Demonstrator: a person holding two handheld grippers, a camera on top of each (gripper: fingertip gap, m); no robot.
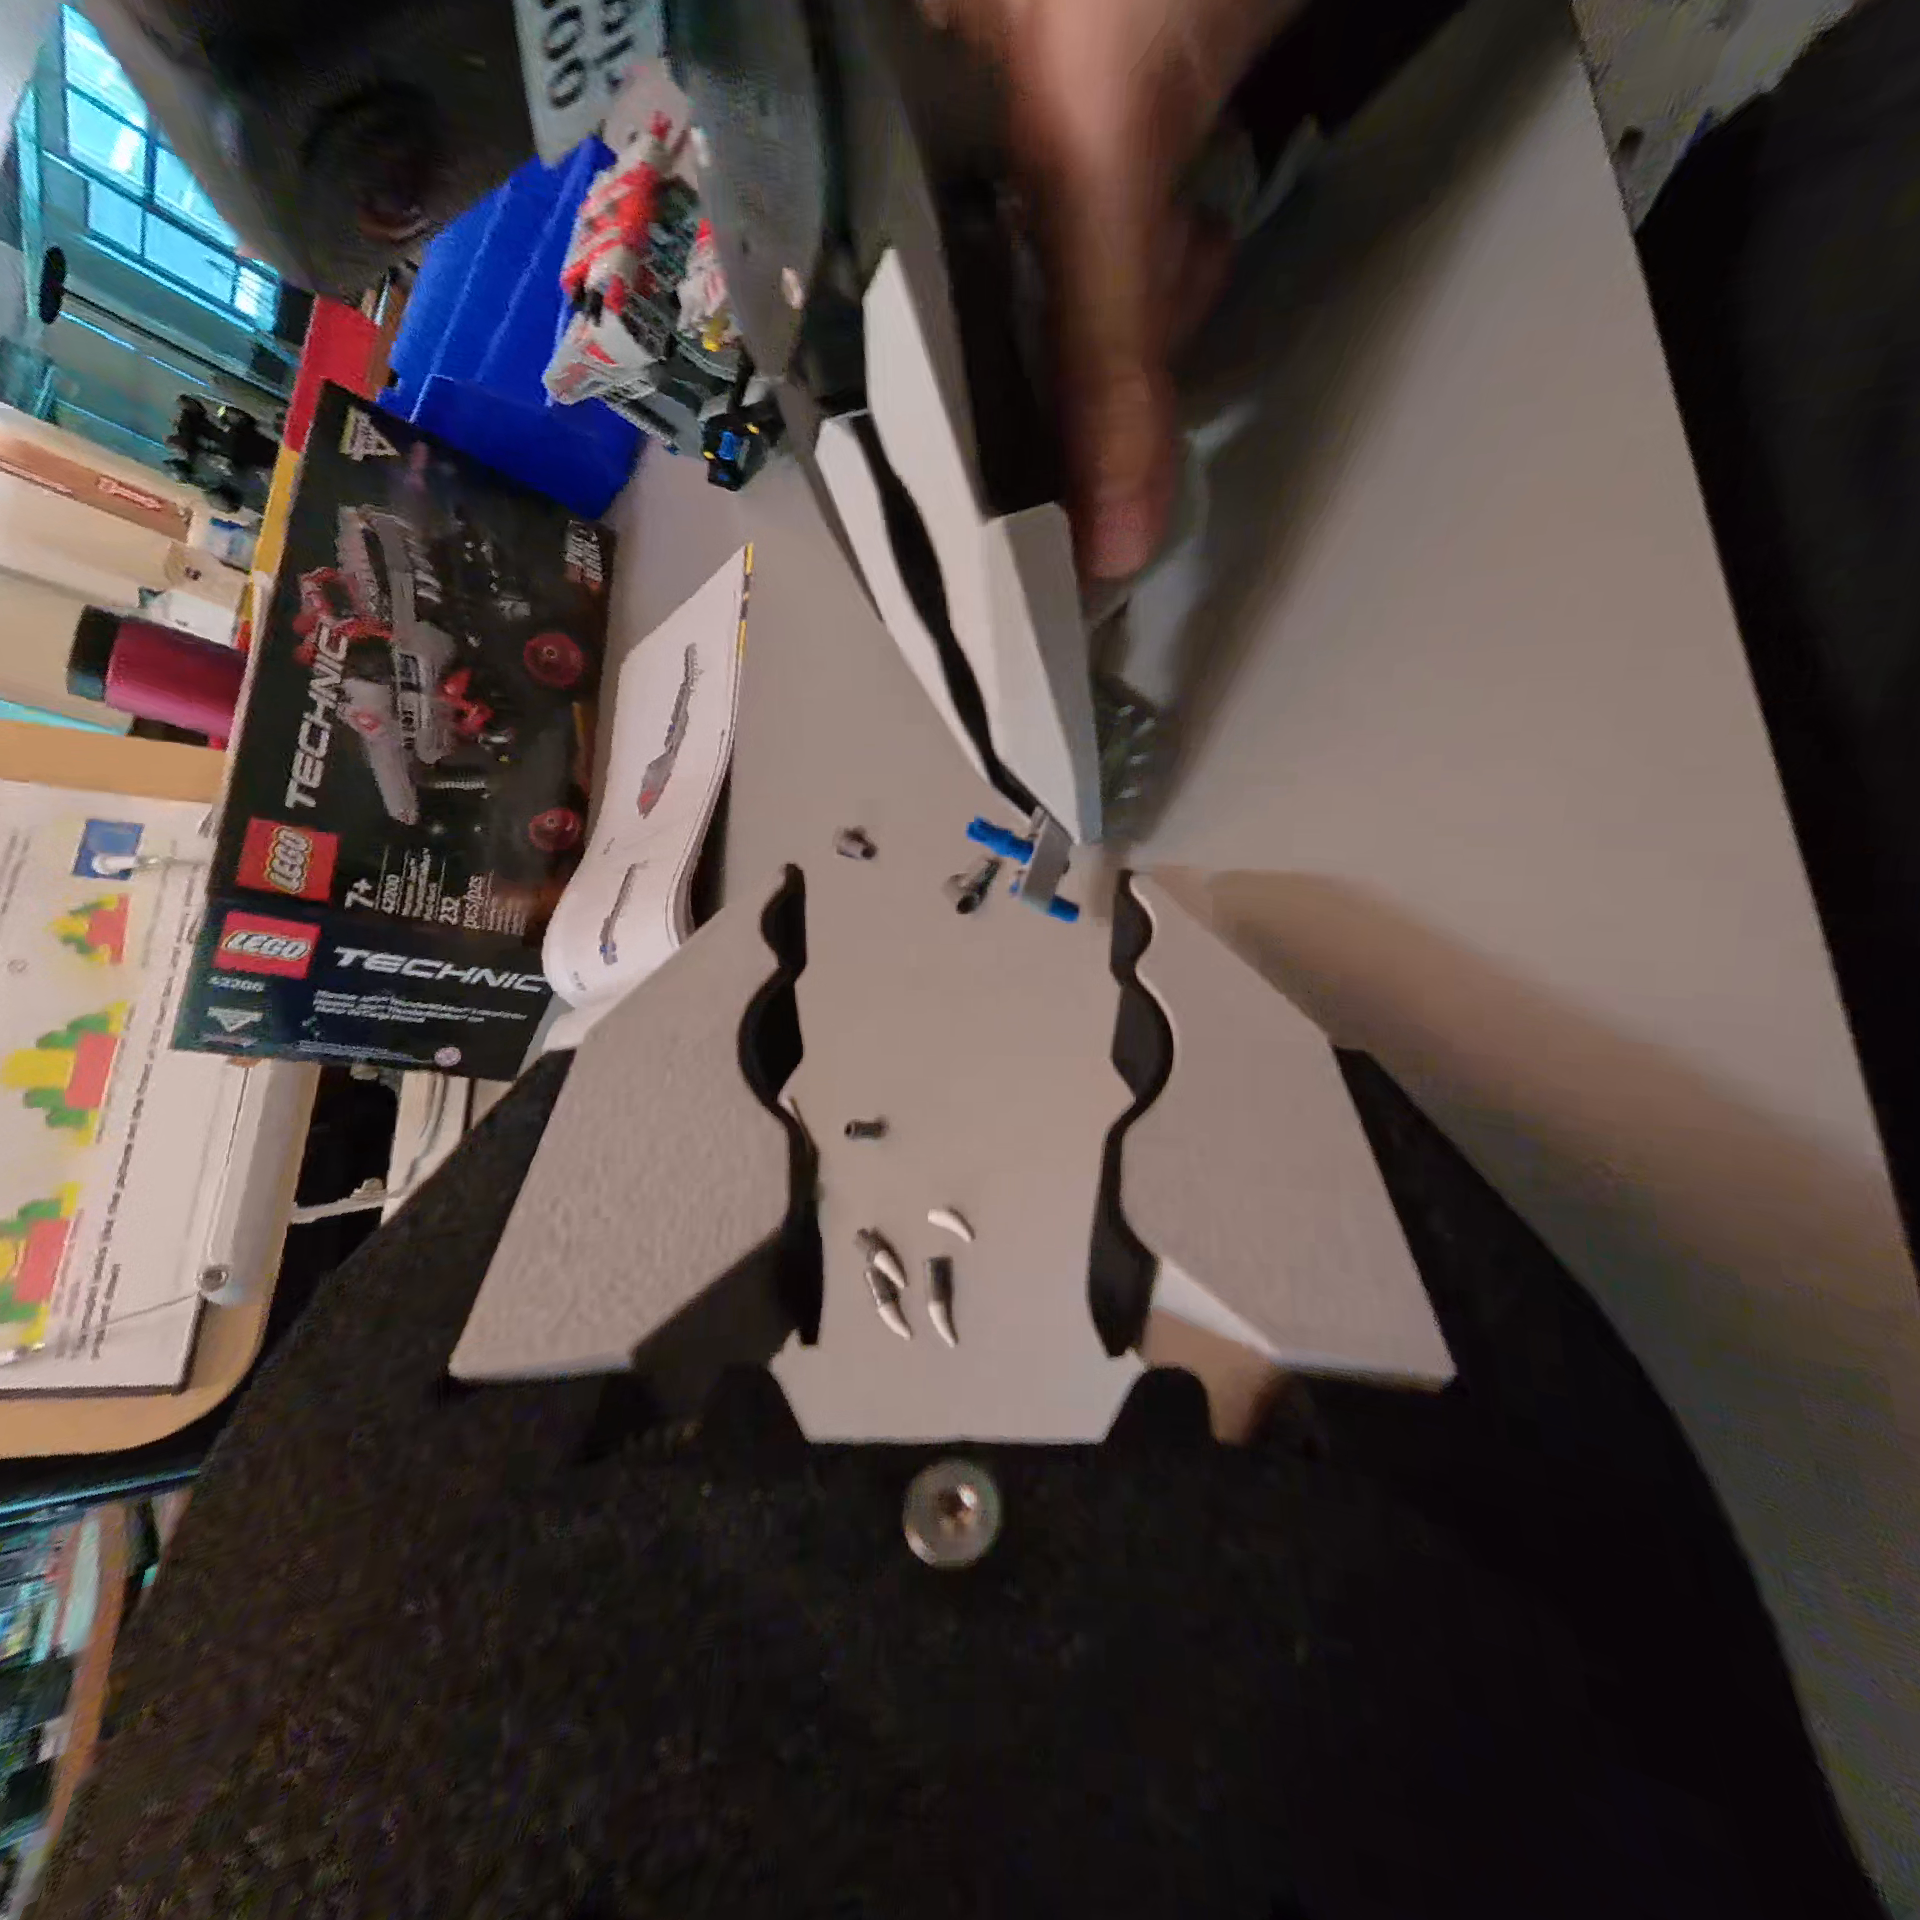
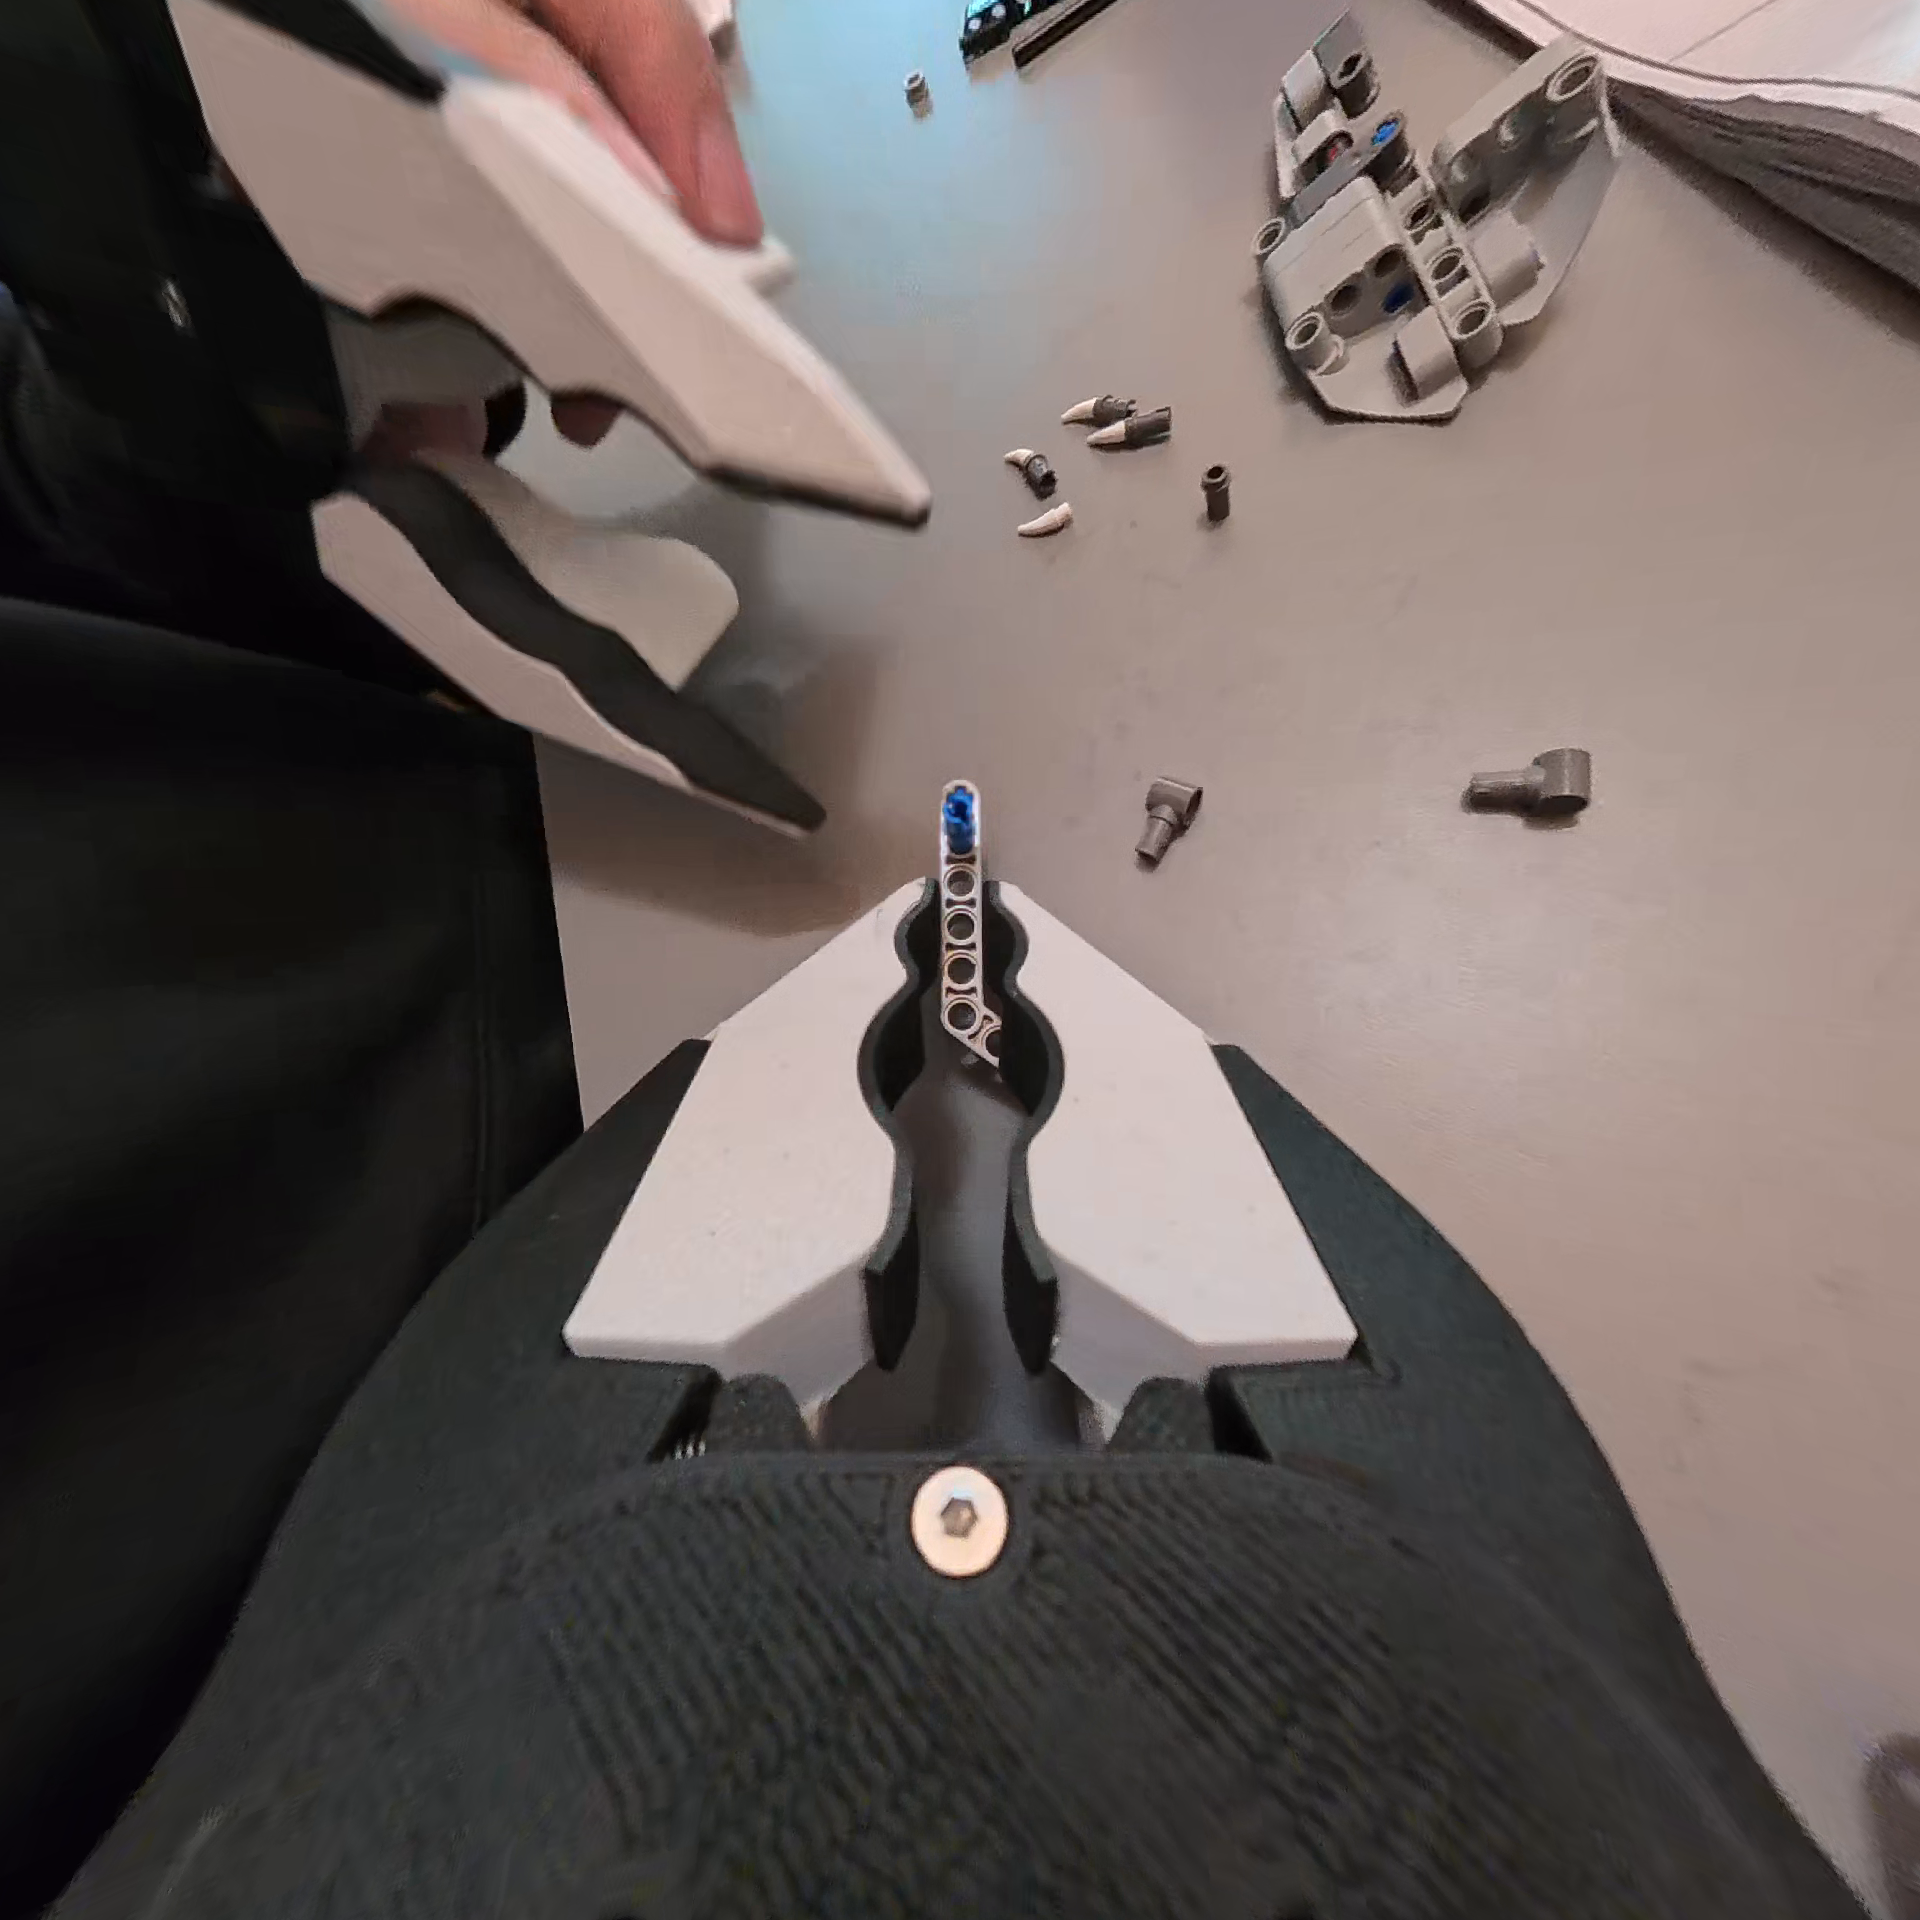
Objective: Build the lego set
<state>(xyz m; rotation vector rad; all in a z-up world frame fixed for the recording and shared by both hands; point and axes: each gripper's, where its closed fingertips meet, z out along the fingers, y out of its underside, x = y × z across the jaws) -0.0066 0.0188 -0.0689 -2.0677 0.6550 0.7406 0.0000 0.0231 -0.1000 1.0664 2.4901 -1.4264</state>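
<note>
My right gripper (image 2: 964, 891) is shut on a thin light-grey beam (image 2: 961, 935) that stands up between the jaws, with a blue pin (image 2: 958, 812) in its top hole. In the left wrist view this beam (image 1: 1042, 860) carries blue pins and sits at the tip of the right gripper (image 1: 1060, 800), which reaches in from above. My left gripper (image 1: 961, 878) is open wide and empty, just short of the beam. It also shows in the right wrist view (image 2: 873, 665), open, at the upper left. A grey sub-assembly (image 2: 1423, 239) lies on the table (image 2: 1351, 1039).
Small white and dark claw pieces (image 1: 904, 1283) (image 2: 1112, 426) and dark grey pins and connectors (image 2: 1169, 816) (image 2: 1527, 790) are scattered on the table. The set's box (image 1: 416, 727), an open booklet (image 1: 665, 769), blue bins (image 1: 499, 343) and a red-white model (image 1: 644, 281) stand farther back. My two grippers' fingertips are within a few centimetres of each other. Left tips and right tips are each some 20 cm from the red-white model (image 1: 644, 281).
</note>
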